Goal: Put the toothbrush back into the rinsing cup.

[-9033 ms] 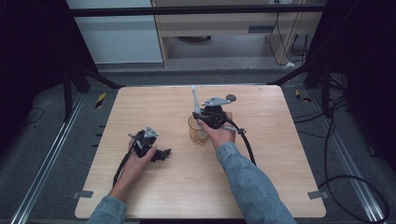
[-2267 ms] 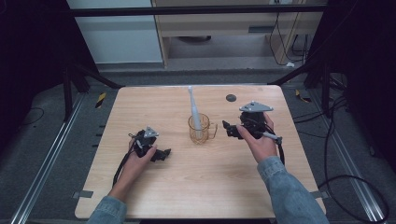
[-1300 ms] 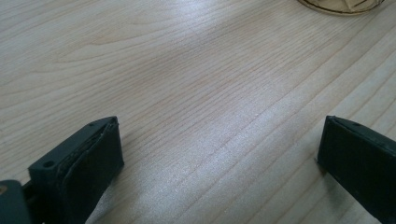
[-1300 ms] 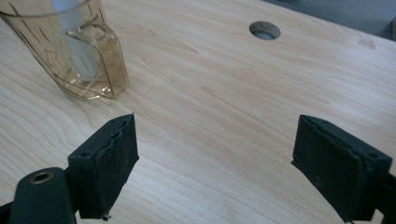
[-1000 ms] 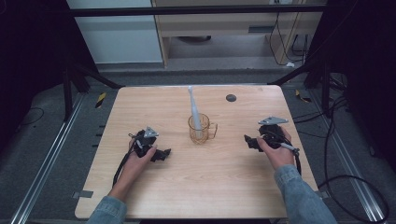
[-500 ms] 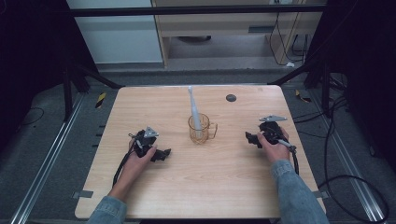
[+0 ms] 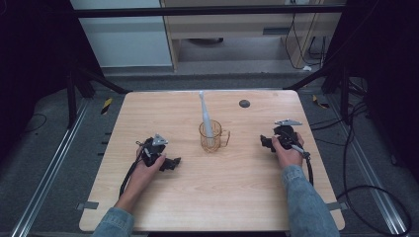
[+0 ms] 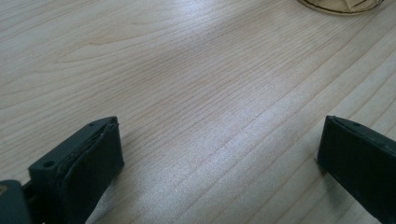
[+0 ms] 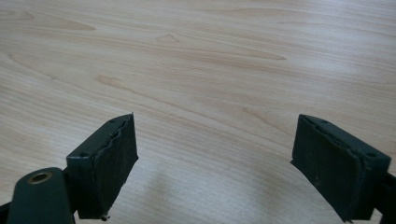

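Both jaws gape empty, left gripper (image 7: 170, 163) and right gripper (image 7: 267, 142) flanking the mug (image 7: 213, 137).

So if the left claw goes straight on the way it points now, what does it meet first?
Probably the amber glass mug holding the toothbrush. The left claw stands open over bare table, and the mug's base shows ahead, slightly to one side, so it might pass beside it.

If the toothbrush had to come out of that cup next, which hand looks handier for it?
Probably the left: its tool is open, aimed toward the amber cup holding the toothbrush, and looks slightly nearer. The right tool is open too.
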A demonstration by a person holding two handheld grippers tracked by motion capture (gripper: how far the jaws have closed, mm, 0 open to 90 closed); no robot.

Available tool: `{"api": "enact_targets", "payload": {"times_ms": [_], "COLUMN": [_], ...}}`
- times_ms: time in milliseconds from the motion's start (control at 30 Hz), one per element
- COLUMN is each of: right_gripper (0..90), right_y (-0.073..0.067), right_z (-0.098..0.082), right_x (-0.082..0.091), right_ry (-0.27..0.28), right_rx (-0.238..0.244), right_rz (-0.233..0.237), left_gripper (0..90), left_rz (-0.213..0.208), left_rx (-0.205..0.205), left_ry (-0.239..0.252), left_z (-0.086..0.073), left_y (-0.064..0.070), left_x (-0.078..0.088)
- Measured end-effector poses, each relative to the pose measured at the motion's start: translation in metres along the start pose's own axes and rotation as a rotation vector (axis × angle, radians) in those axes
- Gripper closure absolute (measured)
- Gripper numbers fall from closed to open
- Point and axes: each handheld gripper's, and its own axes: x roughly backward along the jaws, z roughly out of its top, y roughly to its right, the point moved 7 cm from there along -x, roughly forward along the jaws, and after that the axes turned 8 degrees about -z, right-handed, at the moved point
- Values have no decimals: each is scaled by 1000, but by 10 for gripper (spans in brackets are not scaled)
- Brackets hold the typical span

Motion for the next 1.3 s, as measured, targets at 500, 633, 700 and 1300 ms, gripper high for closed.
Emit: {"api": "enact_targets", "payload": {"times_ms": [500, 633, 700, 1300], "right_gripper": [127, 122, 121, 31], "right_y": [12, 10, 10, 7], "right_z": [-3, -6, -7, -11], "right_x": [-17, -21, -22, -25], "right_ry": [-33, -45, -51, -57], "right_rx": [-52, -58, -56, -16], "right_rz": [-34, -30, -29, -62], "left_gripper": [0, 0, 0, 0], "left_rz": [0, 0, 0, -1], "left_rx": [0, 0, 0, 0], "left_ry": [0, 0, 0, 0], "left_z": [0, 0, 0, 0], "left_y": [0, 0, 0, 0], "left_x": [0, 0, 0, 0]}}
